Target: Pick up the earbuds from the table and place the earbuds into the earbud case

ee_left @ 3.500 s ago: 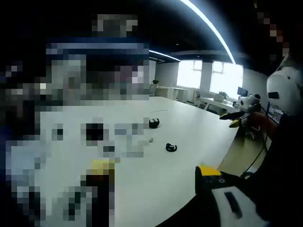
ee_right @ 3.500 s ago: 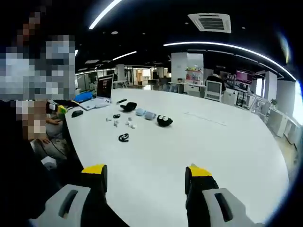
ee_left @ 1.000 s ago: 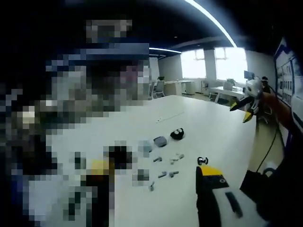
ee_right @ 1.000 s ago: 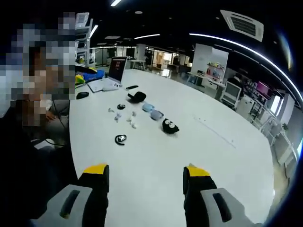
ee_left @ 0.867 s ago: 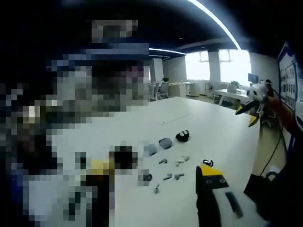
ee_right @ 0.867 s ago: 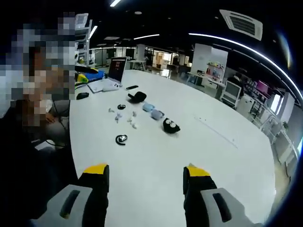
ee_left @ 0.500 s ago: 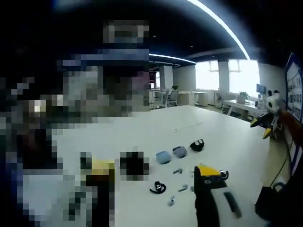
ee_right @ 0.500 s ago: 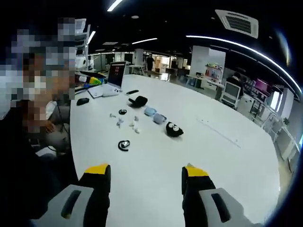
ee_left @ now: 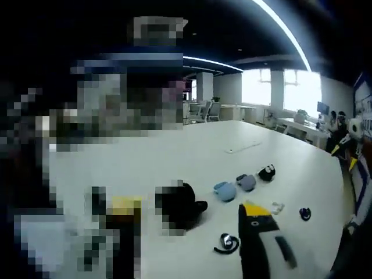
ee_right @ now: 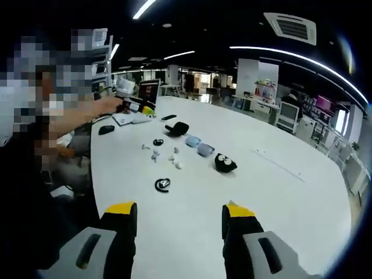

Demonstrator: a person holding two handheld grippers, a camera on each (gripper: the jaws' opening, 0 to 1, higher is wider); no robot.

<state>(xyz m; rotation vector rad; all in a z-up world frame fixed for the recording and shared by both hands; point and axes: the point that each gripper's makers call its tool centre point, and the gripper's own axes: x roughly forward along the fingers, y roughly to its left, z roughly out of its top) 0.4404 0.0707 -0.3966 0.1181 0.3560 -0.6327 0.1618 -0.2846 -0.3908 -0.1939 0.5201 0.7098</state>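
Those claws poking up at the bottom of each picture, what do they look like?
Each claw has two chunky prongs. On the right claw the prongs are black with bright yellow tips and light grey bodies below, each body with a dark slot. The left claw looks the same: yellow-tipped black prongs, with a grey slotted body showing on one; the other prong is partly behind mosaic.

Open laptop [ee_right: 142,100] and black mouse [ee_right: 106,129] at the white table's [ee_right: 279,192] far end
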